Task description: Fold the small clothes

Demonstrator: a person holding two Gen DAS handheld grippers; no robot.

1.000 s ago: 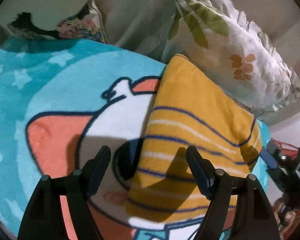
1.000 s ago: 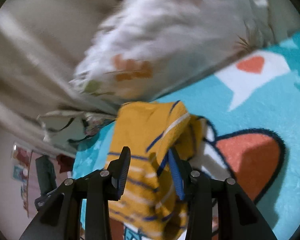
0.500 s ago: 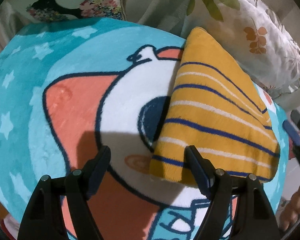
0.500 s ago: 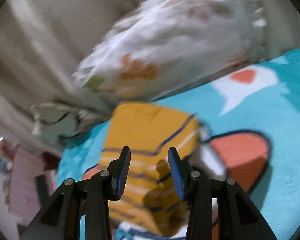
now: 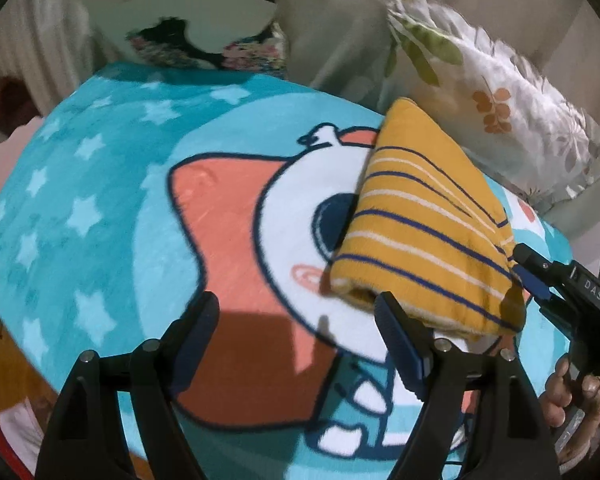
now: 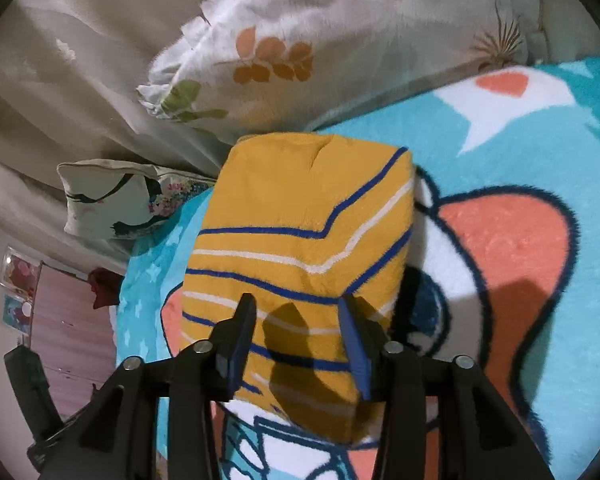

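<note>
A folded yellow garment with blue and white stripes lies on the turquoise cartoon blanket. It also shows in the right wrist view, folded into a neat rectangle. My left gripper is open and empty, above the blanket to the left of the garment's near edge. My right gripper is open and empty, just above the garment's near end; in the left wrist view its fingertips sit at the garment's right corner.
A floral pillow lies right behind the garment, also seen in the right wrist view. A second printed pillow lies at the back left. A beige sheet lies behind the blanket.
The right gripper let go of the garment's flap, and the garment now lies flat and folded. The left gripper drew back to the left, away from the garment.
</note>
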